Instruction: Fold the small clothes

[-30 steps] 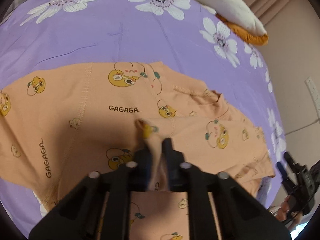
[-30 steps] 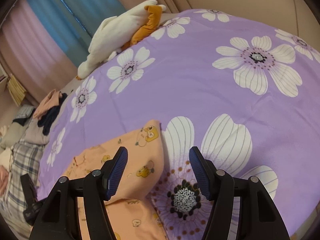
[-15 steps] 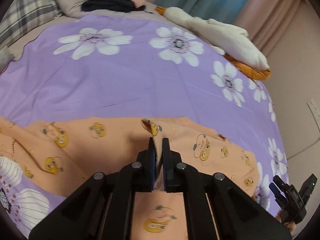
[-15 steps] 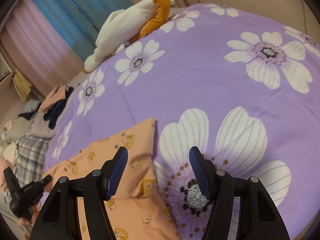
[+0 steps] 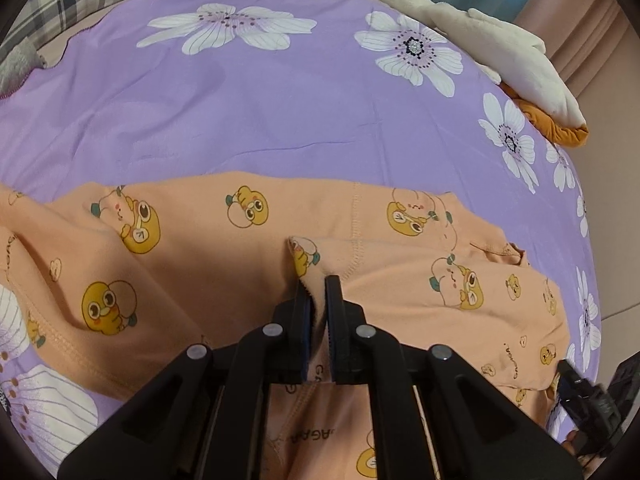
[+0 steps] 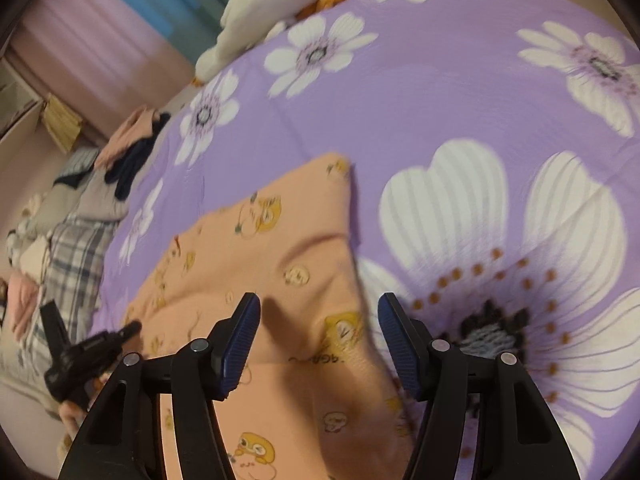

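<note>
A small orange garment (image 5: 200,264) printed with yellow cartoon ducks lies spread on the purple flowered bedsheet (image 5: 240,100). My left gripper (image 5: 318,284) is shut on a corner of this garment and holds the pinched cloth over the rest of it. In the right wrist view the same garment (image 6: 280,248) lies below and ahead of my right gripper (image 6: 318,308), which is open and empty just above the cloth's right edge. The left gripper also shows at the lower left of that view (image 6: 80,352).
A white and orange plush toy (image 5: 500,52) lies at the far right edge of the bed. A plaid blanket (image 5: 72,0) and a pile of dark and pink clothes (image 6: 132,148) lie at the far left. The right gripper shows at the lower right (image 5: 592,404).
My left gripper has carried the pinched corner across the garment, and the cloth now lies folded over itself. My right gripper has moved left, over the garment's edge, still open.
</note>
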Demonstrator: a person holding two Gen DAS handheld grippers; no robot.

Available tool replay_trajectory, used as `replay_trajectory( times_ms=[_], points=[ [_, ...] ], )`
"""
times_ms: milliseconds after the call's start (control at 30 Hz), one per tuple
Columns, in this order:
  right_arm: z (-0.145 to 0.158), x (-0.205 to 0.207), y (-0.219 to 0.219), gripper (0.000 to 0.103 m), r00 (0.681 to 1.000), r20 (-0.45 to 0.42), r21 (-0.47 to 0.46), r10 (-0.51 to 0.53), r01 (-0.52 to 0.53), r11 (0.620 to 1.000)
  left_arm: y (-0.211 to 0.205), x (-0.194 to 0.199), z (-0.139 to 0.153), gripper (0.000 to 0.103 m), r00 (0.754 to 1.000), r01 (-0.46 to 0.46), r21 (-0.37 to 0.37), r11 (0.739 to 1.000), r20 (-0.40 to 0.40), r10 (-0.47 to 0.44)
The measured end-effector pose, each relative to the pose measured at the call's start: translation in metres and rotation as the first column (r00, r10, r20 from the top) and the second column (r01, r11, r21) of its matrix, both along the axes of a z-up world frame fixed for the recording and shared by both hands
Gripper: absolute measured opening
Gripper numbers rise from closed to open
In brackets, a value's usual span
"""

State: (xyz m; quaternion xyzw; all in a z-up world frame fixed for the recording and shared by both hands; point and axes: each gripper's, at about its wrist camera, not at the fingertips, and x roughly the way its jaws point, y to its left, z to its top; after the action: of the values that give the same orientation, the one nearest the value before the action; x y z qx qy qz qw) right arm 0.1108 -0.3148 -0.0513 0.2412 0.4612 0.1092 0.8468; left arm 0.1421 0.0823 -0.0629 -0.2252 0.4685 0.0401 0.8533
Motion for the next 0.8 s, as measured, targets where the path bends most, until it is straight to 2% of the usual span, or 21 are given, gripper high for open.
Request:
replay_trajectory(
  times_ms=[33,100,133,167,300,367,467,567,733,767,800],
  points=[
    [-0.004,0.002,0.002,0.047,1.000,-0.013,-0.009,0.007,-0.007,1.000,0.000,0.000,0.000,0.007,1.000,-0.002,-0.005,1.000,-0.001,0.002],
    [-0.009,0.004,0.005,0.021,1.000,-0.024,-0.049,0.002,-0.003,0.999,0.000,-0.001,0.001,0.007,1.000,-0.004,-0.009,1.000,0.000,0.004],
    [-0.009,0.003,0.005,0.014,1.000,-0.014,-0.054,0.000,-0.001,0.999,0.000,-0.001,0.002,0.007,1.000,-0.004,-0.010,1.000,0.000,0.004],
    [-0.008,0.002,0.003,0.011,1.000,-0.014,-0.025,0.000,-0.001,1.000,-0.001,-0.001,0.002,0.007,1.000,-0.006,-0.010,1.000,0.002,0.006],
    [0.008,-0.005,-0.016,0.009,0.998,0.042,0.041,-0.040,0.038,0.998,0.001,-0.004,0.007,0.007,1.000,-0.019,-0.004,1.000,-0.003,0.019],
    [0.012,-0.007,-0.019,0.009,0.998,0.057,0.056,-0.041,0.038,0.998,0.001,-0.006,0.009,0.006,0.998,-0.046,0.041,0.998,-0.029,0.047],
    [0.004,-0.005,-0.016,0.009,0.999,0.027,-0.005,-0.044,0.045,0.999,0.001,-0.009,0.006,0.005,0.998,-0.042,0.083,0.996,-0.043,0.046],
    [-0.017,0.004,-0.012,0.009,0.998,-0.044,-0.034,-0.039,0.037,0.999,0.003,-0.013,0.002,0.005,0.999,-0.028,0.064,0.998,-0.038,0.031],
    [-0.009,0.003,-0.019,0.009,0.997,-0.048,-0.010,-0.053,0.053,0.999,0.008,-0.017,0.010,0.005,1.000,-0.020,-0.009,1.000,-0.021,0.020],
    [-0.005,0.003,-0.023,0.014,0.997,-0.047,-0.003,-0.055,0.055,0.998,0.007,-0.018,0.013,0.006,1.000,-0.012,-0.016,1.000,-0.014,0.012],
    [0.001,0.005,-0.026,0.025,0.998,-0.034,-0.017,-0.059,0.059,0.998,0.006,-0.020,0.016,0.006,1.000,-0.005,-0.020,1.000,-0.007,0.004]
  ],
)
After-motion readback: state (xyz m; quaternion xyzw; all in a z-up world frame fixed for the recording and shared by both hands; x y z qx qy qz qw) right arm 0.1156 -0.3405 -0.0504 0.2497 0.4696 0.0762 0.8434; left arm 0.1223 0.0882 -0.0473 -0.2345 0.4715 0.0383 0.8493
